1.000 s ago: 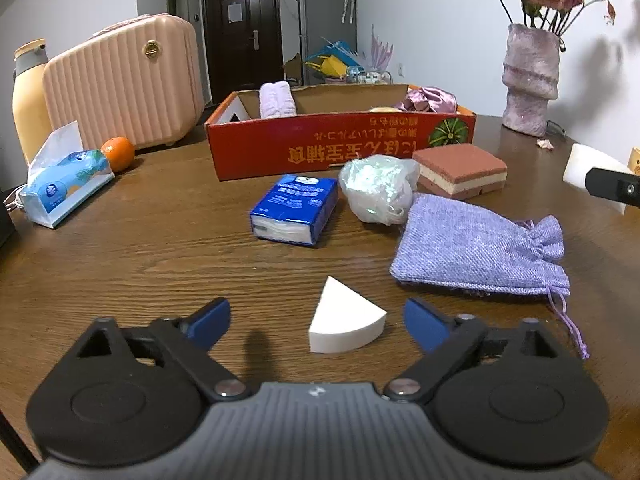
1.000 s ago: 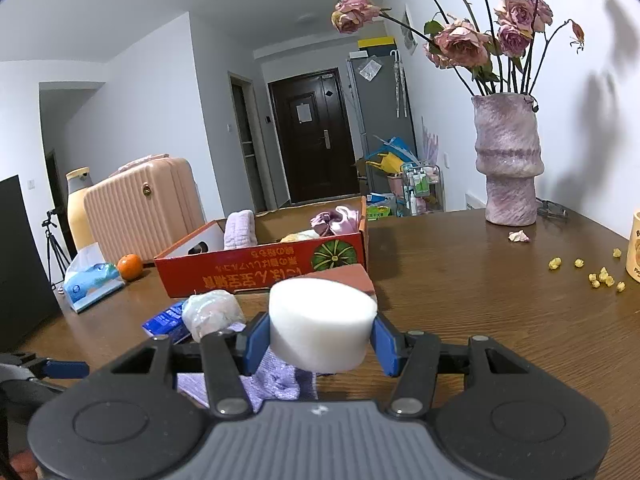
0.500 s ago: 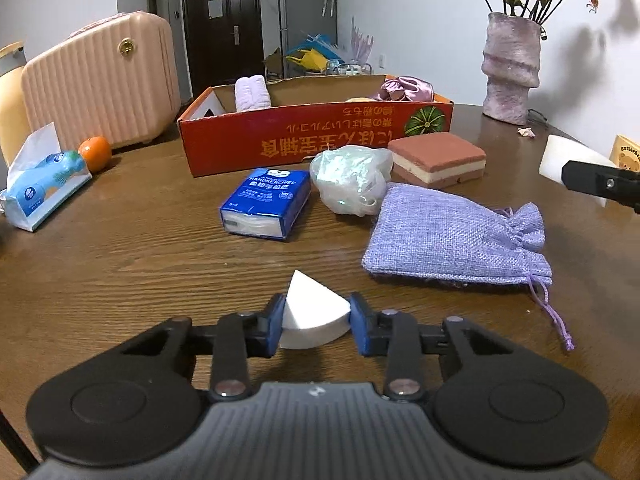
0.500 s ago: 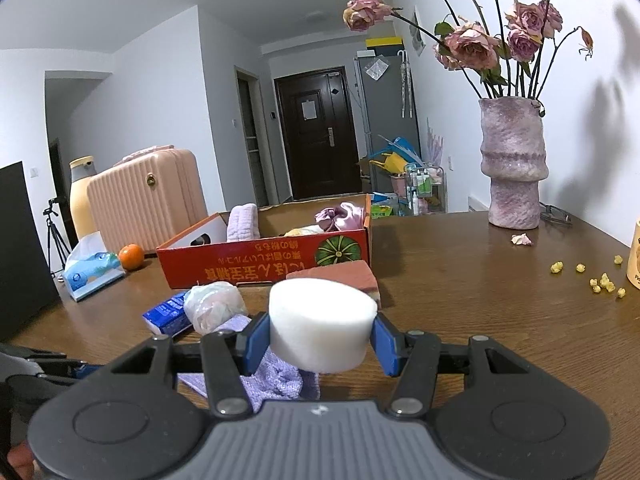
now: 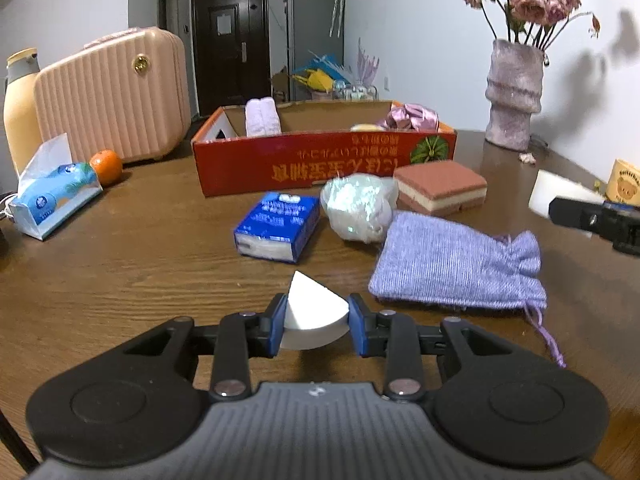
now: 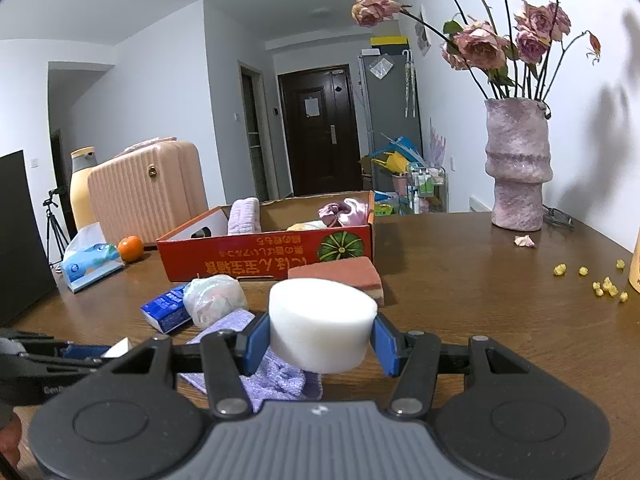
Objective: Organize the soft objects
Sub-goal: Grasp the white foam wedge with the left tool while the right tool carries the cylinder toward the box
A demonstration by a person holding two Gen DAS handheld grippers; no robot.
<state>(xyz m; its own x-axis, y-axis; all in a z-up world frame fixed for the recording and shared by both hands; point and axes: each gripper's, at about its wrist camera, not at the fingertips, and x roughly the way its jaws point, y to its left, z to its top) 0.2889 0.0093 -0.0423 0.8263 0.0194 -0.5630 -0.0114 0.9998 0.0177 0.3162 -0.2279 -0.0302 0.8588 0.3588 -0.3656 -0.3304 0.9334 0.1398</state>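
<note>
The left gripper [image 5: 316, 322] pinches the white wedge sponge [image 5: 310, 314] between its blue pads, at the table's [image 5: 120, 264] near edge; whether the wedge is clear of the wood I cannot tell. The right gripper [image 6: 320, 338] clamps a round white sponge [image 6: 322, 328], held off the table toward its right side. Both pickups look done; the carry is next. That calls for lifting each sponge over the purple pouch [image 5: 456, 264] and tissue pack [image 5: 278, 226] to the red cardboard box [image 5: 320, 160] toward the far edge, clearing its front wall before release.
</note>
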